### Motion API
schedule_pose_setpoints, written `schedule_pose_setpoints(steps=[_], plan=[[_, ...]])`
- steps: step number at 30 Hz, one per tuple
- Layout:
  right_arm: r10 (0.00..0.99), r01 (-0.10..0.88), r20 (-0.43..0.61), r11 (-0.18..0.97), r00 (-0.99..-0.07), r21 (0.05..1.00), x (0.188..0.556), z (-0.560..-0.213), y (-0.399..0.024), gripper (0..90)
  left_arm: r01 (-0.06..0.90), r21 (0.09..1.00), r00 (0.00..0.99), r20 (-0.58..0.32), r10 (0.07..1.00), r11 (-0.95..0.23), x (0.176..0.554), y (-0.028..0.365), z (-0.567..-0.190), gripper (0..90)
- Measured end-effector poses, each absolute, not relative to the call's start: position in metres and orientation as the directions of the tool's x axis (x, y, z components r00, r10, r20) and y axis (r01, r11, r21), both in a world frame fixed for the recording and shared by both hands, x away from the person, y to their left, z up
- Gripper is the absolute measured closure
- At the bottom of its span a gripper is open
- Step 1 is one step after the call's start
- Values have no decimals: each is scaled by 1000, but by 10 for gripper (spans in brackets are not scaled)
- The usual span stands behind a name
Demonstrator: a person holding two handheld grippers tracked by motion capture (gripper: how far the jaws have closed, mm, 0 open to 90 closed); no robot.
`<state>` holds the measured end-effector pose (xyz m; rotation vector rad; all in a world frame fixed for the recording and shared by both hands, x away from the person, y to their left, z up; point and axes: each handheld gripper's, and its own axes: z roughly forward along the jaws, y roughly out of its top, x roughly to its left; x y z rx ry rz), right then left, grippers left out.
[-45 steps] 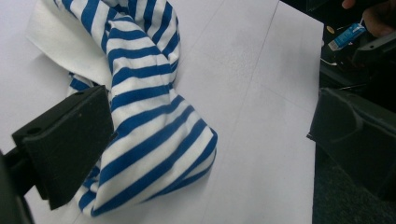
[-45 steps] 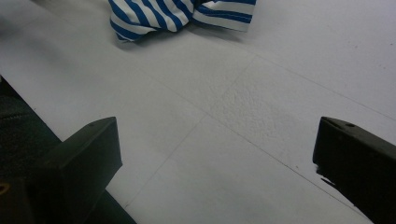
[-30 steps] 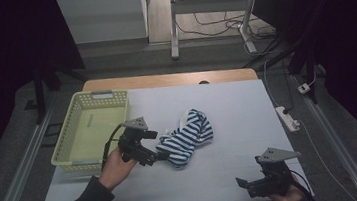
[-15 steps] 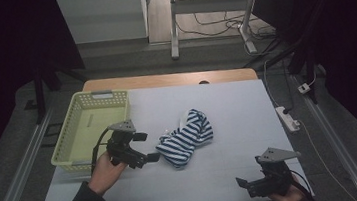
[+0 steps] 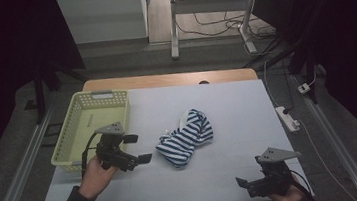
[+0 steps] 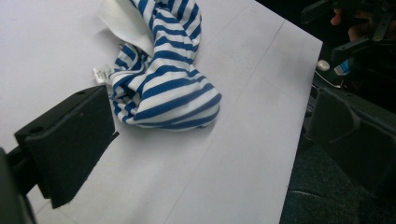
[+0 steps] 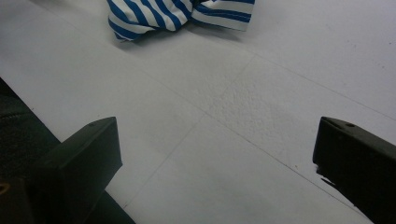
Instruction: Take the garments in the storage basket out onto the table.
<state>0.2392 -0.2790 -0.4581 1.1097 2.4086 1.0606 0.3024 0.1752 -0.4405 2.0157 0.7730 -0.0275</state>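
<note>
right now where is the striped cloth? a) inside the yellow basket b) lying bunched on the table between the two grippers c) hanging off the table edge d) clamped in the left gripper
b: the striped cloth lies crumpled on the white table, right of the yellow basket, with the open left gripper beside it and the open right gripper farther off.

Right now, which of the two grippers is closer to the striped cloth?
The left gripper, held beside the yellow basket, its open jaws just short of the striped cloth. The right gripper sits farther off at the table's near edge.
</note>
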Motion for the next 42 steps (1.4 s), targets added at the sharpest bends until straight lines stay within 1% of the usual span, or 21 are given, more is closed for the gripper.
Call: schedule_pose_setpoints(steps=[23,36,42], plan=[[748,538,39,440,-663,719,239,-458,-278,5,548,778,753,-299,586,-307,278,209,-444,0],[748,540,41,440,-663,718,239,-458,-277,5,579,770,707,-308,637,-269,258,229,-451,0],[748,540,40,440,-663,717,240,-459,-277,5,595,769,680,-327,657,-234,247,243,-453,0]])
